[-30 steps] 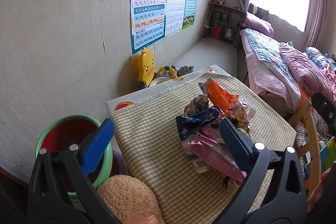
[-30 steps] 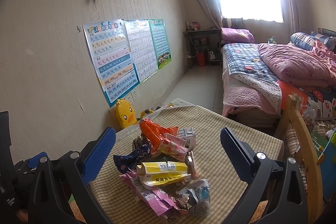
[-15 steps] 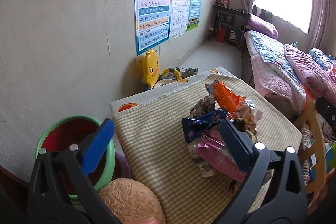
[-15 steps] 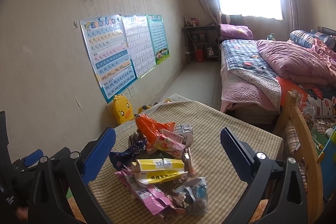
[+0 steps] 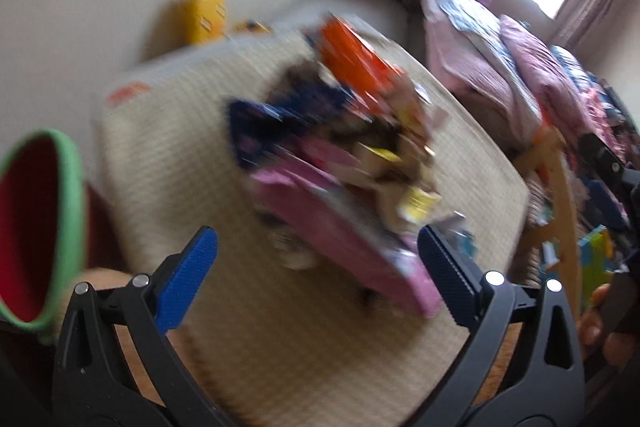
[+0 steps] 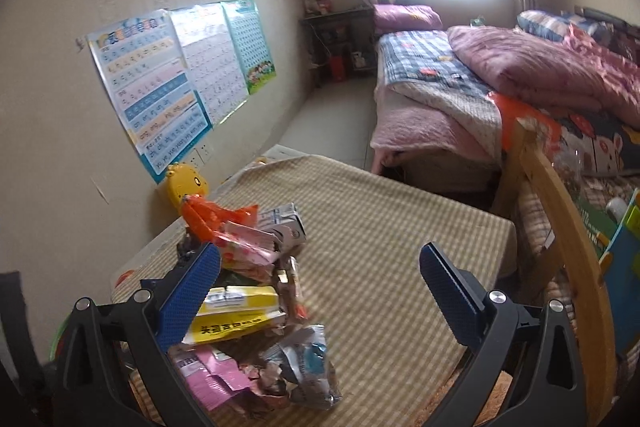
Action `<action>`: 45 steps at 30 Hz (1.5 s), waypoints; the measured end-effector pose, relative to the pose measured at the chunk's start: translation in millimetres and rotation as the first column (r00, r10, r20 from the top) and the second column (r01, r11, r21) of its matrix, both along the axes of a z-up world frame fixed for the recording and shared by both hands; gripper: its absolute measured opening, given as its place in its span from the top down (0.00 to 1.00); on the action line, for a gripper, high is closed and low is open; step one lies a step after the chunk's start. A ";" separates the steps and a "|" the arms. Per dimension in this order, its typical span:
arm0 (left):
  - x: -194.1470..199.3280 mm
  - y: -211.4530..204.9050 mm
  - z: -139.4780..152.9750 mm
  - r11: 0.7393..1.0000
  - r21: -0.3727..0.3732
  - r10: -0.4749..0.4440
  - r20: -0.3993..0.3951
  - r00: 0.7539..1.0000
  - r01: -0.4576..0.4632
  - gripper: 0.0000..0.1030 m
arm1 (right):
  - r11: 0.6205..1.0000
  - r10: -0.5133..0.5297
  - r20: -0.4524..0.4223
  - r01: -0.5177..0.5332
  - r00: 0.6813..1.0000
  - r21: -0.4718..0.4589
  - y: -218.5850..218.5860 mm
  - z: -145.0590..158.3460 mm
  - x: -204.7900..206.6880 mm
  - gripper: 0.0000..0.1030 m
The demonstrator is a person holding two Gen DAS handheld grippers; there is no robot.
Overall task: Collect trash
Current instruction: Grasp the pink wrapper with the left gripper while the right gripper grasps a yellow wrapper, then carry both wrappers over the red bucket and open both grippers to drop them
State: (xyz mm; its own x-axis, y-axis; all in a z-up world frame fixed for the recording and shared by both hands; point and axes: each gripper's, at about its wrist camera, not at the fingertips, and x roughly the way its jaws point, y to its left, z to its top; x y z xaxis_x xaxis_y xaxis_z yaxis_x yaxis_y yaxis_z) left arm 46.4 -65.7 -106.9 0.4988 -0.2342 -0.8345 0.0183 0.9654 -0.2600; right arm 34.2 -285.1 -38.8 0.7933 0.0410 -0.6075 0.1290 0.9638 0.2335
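Left wrist view is smeared with blur, so I read it coarsely. At the far left I see a green-rimmed bin [image 5: 70,227] with a red inside, standing beside the table [image 5: 168,163], which wears a beige checked cloth. My left hand-held gripper [image 5: 316,259] is released, its blue pads spread wide with nothing between them, poised over the near part of the cloth. Just beyond it lies the trash pile [image 5: 340,163]: a dark blue wrapper [image 5: 264,119] on its left, an orange wrapper [image 5: 352,55] at the far end, and a pink wrapper [image 5: 344,247] reaching toward the right pad. Whether that pad touches the pink wrapper, I cannot tell. At the right edge, fingers of a hand [image 5: 600,323] show around a dark grip.

In the right wrist view, posters [image 6: 160,83] hang on the left wall with a yellow duck toy [image 6: 186,189] below them. The pile sits on the left part of the table, partly behind my left pad: the orange wrapper on top at the back, a small carton [image 6: 286,227] beside it, a yellow packet [image 6: 236,315] lower down, then pink and silvery wrappers nearest me. My right hand-held gripper [image 6: 320,291] is also released and empty, its right pad over bare cloth. A wooden chair back [image 6: 560,227] stands to the right, and a bed [image 6: 460,95] with pink bedding lies beyond.
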 end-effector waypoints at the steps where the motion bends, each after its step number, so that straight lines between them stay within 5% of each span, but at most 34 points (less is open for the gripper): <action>1: 3.7 -7.7 -6.1 1.000 -0.004 -0.010 -0.019 1.000 0.010 0.05 | 1.000 0.008 -0.011 -0.007 1.000 0.011 -1.8 -3.3 0.9 0.07; 4: 11.8 -22.5 -21.4 0.999 -0.023 -0.034 -0.065 0.997 0.032 0.16 | 0.999 0.039 -0.034 -0.038 0.999 0.034 -2.0 -8.1 4.3 0.07; 8: 13.0 -21.9 -36.9 0.997 -0.073 -0.042 -0.121 0.992 0.034 0.58 | 0.988 0.100 -0.074 -0.091 0.992 0.126 -1.1 -15.4 9.8 0.07; 12: 3.5 -9.9 -33.3 0.997 -0.061 -0.051 -0.101 0.994 0.045 0.61 | 0.943 0.173 -0.136 -0.124 0.976 0.309 -0.1 -27.4 18.0 0.07; 17: -9.8 10.2 -18.7 0.999 0.029 -0.038 -0.048 0.998 0.039 0.62 | 0.834 0.293 -0.215 -0.138 0.932 0.535 20.0 -45.0 35.6 0.07; 22: -20.0 25.5 -7.7 0.993 0.118 -0.021 0.012 1.000 0.020 0.62 | 0.817 0.310 -0.309 -0.085 0.899 0.571 43.6 -54.3 57.8 0.07; 32: -25.9 41.5 6.8 0.995 0.101 0.002 0.079 0.997 -0.010 0.61 | 0.863 0.267 -0.455 -0.001 0.850 0.504 62.8 -90.5 85.2 0.07; 36: -28.5 48.0 5.4 0.995 0.096 0.014 0.081 0.997 -0.021 0.61 | 0.882 0.280 -0.451 -0.041 0.847 0.470 68.0 -89.7 85.8 0.21; 38: -29.0 52.0 7.0 0.994 0.100 0.026 0.091 0.996 -0.035 0.61 | 0.877 0.297 -0.427 -0.067 0.854 0.476 69.3 -84.0 82.8 0.49; 41: -32.7 59.6 9.6 0.994 0.094 0.043 0.104 0.994 -0.053 0.61 | 0.869 0.342 -0.422 -0.112 0.840 0.481 74.8 -83.2 80.6 0.79; 45: -35.4 74.3 13.7 0.995 0.068 0.070 0.113 0.991 -0.078 0.62 | 0.874 0.350 -0.378 -0.154 0.857 0.461 76.7 -69.6 65.8 0.86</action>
State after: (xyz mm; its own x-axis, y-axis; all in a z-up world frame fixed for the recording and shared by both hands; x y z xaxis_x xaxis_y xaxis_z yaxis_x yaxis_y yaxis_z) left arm 11.0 8.6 -93.2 0.6021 -0.1339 -0.7871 -0.0295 0.9814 -0.1896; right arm 100.0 -208.3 -108.4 0.3747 0.5185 -0.7686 0.0770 0.8087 0.5831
